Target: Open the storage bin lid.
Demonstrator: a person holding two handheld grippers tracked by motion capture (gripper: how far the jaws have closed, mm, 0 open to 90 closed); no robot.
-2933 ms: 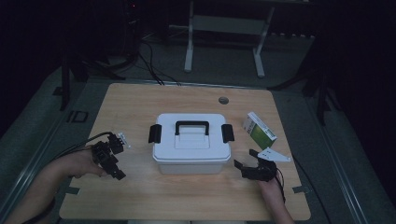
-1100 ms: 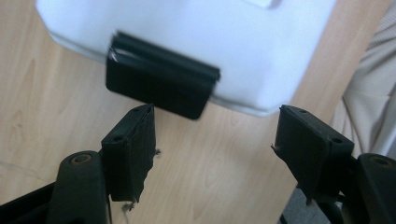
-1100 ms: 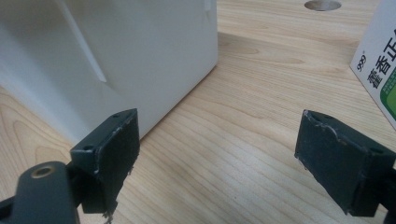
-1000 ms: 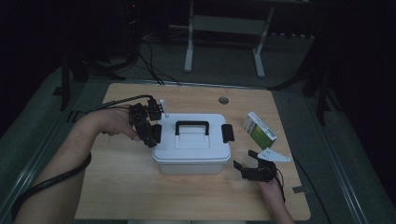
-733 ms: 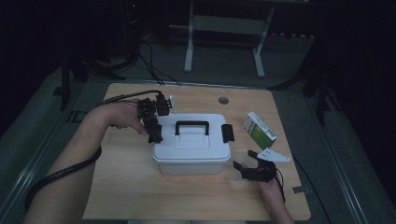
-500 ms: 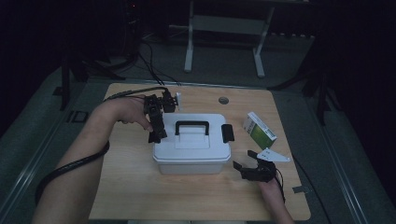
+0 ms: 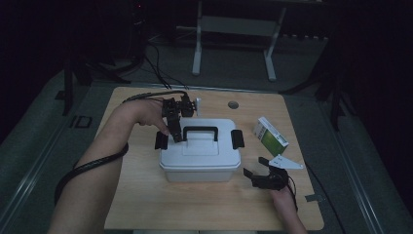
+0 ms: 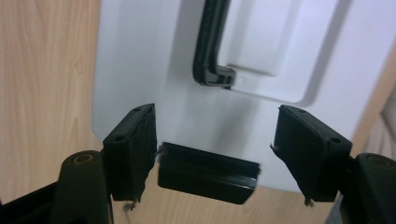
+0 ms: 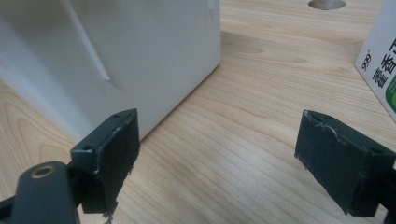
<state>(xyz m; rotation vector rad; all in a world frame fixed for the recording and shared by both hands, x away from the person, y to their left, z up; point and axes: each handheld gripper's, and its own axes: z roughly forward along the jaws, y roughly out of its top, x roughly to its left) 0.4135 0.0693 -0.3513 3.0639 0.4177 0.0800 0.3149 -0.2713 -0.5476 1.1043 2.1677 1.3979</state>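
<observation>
The left tongs [image 8: 212, 140] hang spread over the black side latch [image 8: 208, 171] of the white box [image 7: 200, 155] at mid-bench, gripping nothing, and could slip off it, while the right tongs [image 9: 217, 158] rest spread near the bench's right edge.

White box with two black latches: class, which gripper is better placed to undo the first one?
Left. The left gripper hangs open over the left latch; the right gripper rests on the table.
</observation>
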